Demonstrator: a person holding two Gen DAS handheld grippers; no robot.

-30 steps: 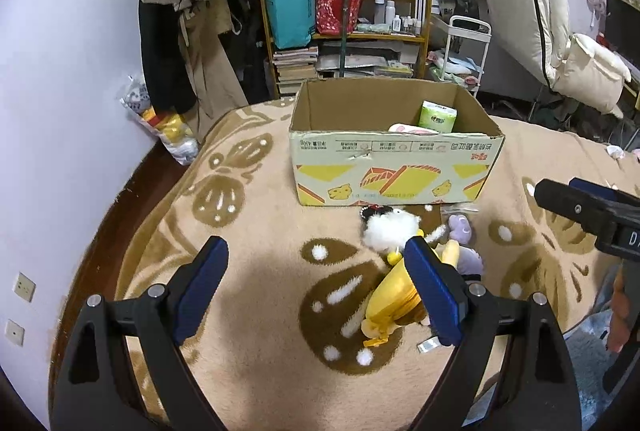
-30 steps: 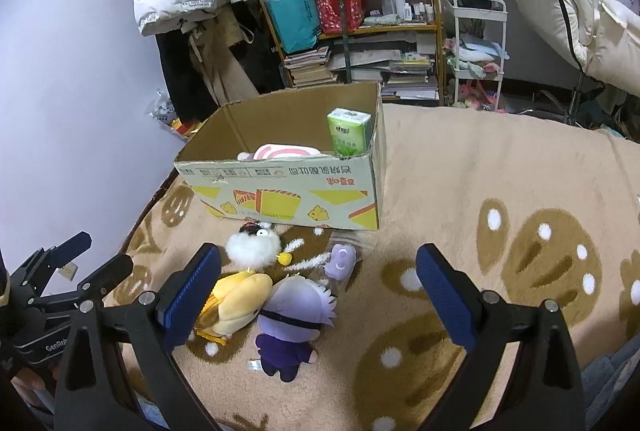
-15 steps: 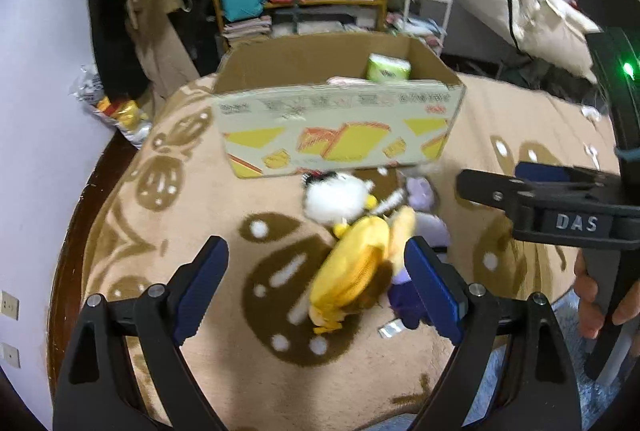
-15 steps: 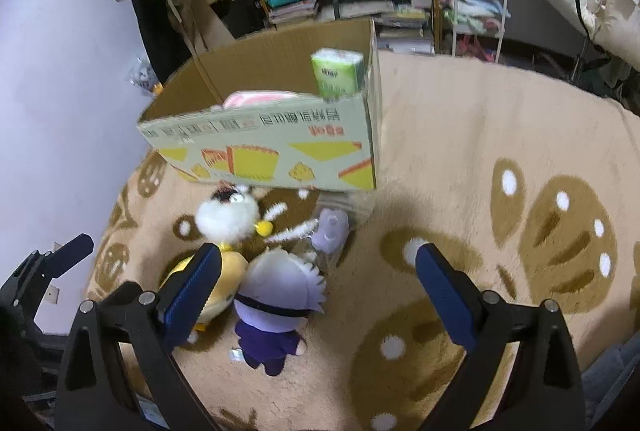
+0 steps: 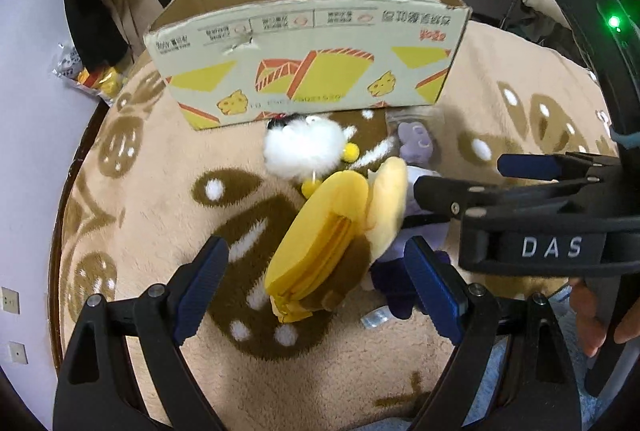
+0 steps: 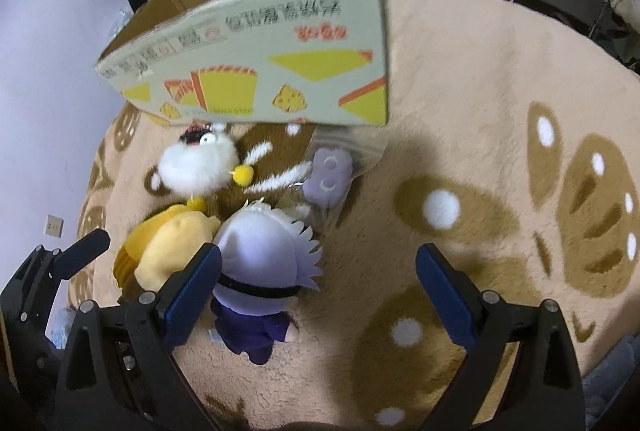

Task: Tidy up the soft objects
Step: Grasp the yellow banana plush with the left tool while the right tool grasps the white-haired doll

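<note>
**Op:** As I read it, we're at the approach: my left gripper [image 5: 316, 283] hangs with jaws spread around the yellow plush [image 5: 320, 235], my right gripper [image 6: 318, 295] spread beside the purple doll [image 6: 264, 271]; neither is pinching anything

**Spotter:** Where do they lie?

**Op:** On the rug [image 5: 160, 199], just before the cardboard box [image 5: 312, 71]. The yellow one's long axis slants up-right toward the box; I'd lower and close across it next
</note>
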